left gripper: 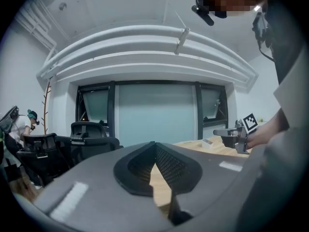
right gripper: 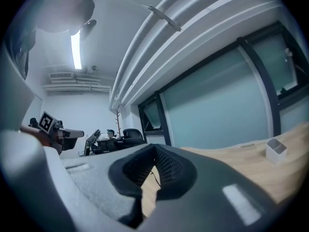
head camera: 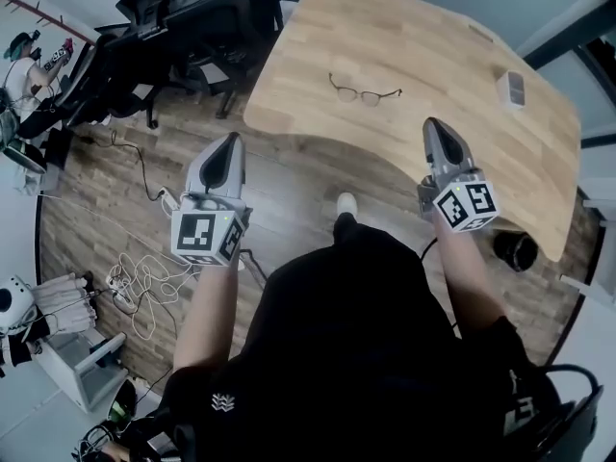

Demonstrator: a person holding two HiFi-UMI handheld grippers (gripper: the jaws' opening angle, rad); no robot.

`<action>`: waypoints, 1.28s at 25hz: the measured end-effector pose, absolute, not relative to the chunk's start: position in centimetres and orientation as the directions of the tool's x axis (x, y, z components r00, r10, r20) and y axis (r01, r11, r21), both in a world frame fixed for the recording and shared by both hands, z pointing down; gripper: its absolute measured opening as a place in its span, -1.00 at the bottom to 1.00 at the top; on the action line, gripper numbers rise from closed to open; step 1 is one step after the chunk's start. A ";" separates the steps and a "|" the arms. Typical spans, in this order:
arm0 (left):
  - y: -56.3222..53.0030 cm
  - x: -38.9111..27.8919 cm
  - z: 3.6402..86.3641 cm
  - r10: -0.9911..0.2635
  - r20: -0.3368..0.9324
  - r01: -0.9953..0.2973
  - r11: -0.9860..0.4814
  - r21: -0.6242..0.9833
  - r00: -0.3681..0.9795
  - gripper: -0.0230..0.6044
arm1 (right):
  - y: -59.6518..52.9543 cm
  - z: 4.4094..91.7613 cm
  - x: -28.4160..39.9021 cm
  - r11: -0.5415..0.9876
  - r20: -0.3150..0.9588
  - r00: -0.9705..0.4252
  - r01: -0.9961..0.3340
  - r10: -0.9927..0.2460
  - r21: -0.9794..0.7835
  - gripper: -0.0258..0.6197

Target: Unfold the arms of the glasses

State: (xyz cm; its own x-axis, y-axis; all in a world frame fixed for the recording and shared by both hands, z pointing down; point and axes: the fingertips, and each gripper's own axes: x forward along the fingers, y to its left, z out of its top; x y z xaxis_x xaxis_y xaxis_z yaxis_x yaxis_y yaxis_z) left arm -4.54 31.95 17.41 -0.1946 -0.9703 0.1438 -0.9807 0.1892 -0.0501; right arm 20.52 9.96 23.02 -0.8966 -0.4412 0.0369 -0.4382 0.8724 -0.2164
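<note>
Only one pair of glasses — one white box.

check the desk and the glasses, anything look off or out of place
Nothing on the desk stands out. The glasses lie flat and look whole, and a small white box sits apart from them toward the right. The only untidy spot is a loose tangle of white cable on the floor at the left.
</note>
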 end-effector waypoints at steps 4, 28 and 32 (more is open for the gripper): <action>27.4 -6.0 17.2 -0.966 0.151 -0.977 0.200 -0.074 -0.210 -0.91 | 5.6 23.5 18.9 0.880 0.039 -0.905 -0.422 -0.424 -0.217 -0.92; 7.5 -12.0 21.9 -0.975 0.224 -0.997 -0.023 -0.073 0.007 -0.91 | -5.8 29.1 15.7 0.761 0.148 -0.808 -0.587 -0.570 -0.276 -0.92; 5.0 -13.0 22.4 -0.967 0.225 -0.989 -0.136 -0.062 0.119 -0.91 | -5.4 28.9 15.1 0.705 0.172 -0.752 -0.658 -0.637 -0.264 -0.92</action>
